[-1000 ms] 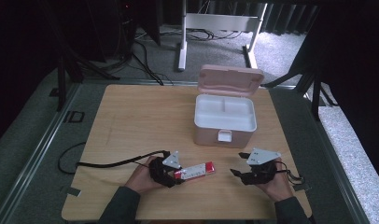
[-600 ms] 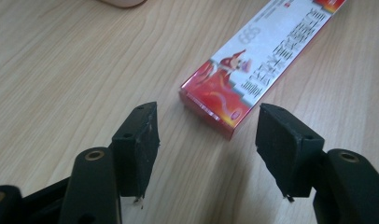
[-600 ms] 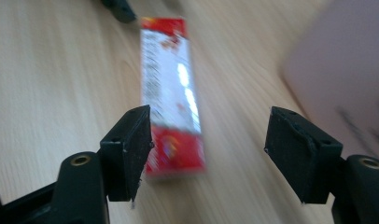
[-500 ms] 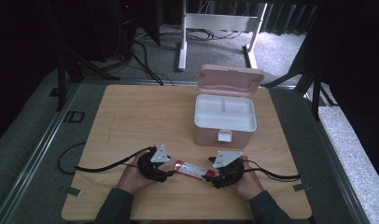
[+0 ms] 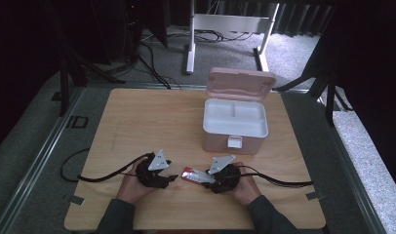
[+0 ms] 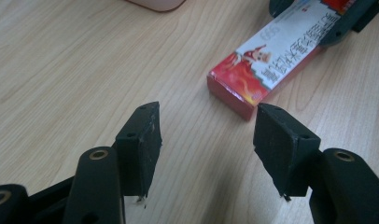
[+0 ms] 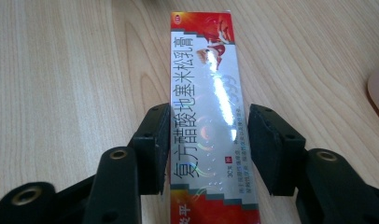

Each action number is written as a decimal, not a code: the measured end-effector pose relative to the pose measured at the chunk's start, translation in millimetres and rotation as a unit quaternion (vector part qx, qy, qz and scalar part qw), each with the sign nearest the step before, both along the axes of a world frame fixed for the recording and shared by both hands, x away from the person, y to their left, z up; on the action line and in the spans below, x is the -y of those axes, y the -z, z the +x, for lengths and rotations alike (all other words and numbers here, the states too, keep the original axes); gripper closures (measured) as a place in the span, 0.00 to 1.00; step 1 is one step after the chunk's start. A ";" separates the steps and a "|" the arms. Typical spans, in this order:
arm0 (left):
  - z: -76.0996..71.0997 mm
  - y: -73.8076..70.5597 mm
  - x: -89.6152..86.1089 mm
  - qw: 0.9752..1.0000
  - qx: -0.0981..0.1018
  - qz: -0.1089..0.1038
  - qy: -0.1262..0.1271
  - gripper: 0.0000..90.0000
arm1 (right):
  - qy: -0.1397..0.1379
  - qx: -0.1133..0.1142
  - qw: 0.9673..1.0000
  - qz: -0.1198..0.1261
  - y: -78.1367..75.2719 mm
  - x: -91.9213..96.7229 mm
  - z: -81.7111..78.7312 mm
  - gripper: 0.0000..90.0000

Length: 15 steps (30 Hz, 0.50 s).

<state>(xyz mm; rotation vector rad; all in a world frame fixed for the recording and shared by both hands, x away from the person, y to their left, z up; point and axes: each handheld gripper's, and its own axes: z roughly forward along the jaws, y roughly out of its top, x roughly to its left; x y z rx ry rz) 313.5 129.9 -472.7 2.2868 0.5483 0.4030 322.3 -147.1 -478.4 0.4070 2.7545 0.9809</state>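
Since the earlier frames my left gripper [image 5: 172, 177] has let go of the red and silver carton [image 5: 197, 176] and drawn back toward the table's [image 5: 137, 117] left edge, while my right gripper [image 5: 209, 179] has come in from the right and now straddles the carton's other end.

Left gripper: jaws part open after opening and then narrowing again, nothing between them, bare wood beneath; the carton's [image 6: 267, 60] near end lies just beyond the tips.

Carton: flat on the table near the front edge, around its middle, between my two hands.

Right gripper [image 7: 204, 149]: jaws have just been closing on the carton [image 7: 204, 107]; left pad against its long edge, right pad a sliver off.

Pink box [image 5: 236, 124]: behind, toward the back right corner, lid raised.
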 end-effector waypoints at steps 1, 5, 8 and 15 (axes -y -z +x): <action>-0.4 -0.2 -1.1 1.000 0.001 -0.001 0.000 0.46 | 0.009 0.004 1.000 -0.005 -0.9 5.5 0.3 0.56; -1.3 1.4 -5.5 1.000 -0.004 0.000 -0.003 0.46 | 0.040 0.005 0.999 -0.014 -3.2 33.4 1.6 0.57; -1.0 1.6 -6.7 1.000 -0.005 -0.002 -0.004 0.46 | 0.060 0.008 0.998 -0.020 -4.4 54.2 0.9 0.57; -1.1 3.2 -6.7 1.000 -0.007 0.001 -0.003 0.46 | 0.151 0.004 0.988 -0.024 -7.5 148.6 -9.7 0.56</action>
